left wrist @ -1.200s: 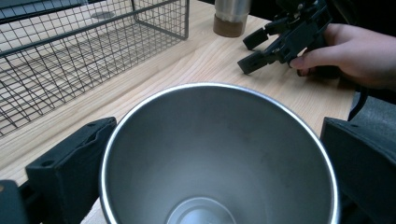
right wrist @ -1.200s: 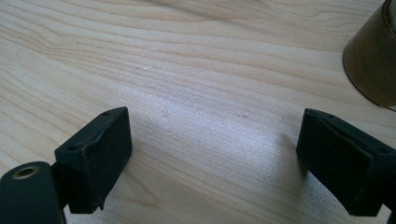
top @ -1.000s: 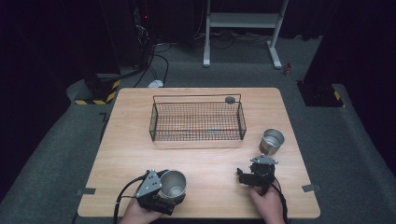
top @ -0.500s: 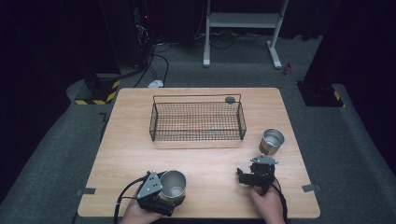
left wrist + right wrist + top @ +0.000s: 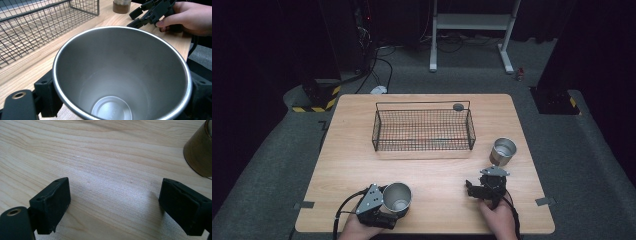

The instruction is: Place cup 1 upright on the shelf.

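Observation:
A steel cup (image 5: 397, 196) stands upright near the table's front left, its open mouth (image 5: 120, 75) close up in the left gripper view. My left gripper (image 5: 395, 200) has just been closing its jaws, and the black pads (image 5: 47, 97) now press on the cup's sides. My right gripper (image 5: 472, 189) rests at the front right, open (image 5: 115, 207), with bare wood between its jaws. A second steel cup (image 5: 503, 151) stands just beyond it, apart from the jaws, at the upper right (image 5: 200, 152) of the right gripper view.
A black wire basket (image 5: 422, 142) sits across the middle of the wooden table (image 5: 352, 150), and a small dark disc (image 5: 458, 106) lies by its far rim. From the left gripper view, the basket (image 5: 37, 25) is at the left and the right hand (image 5: 192, 17) ahead.

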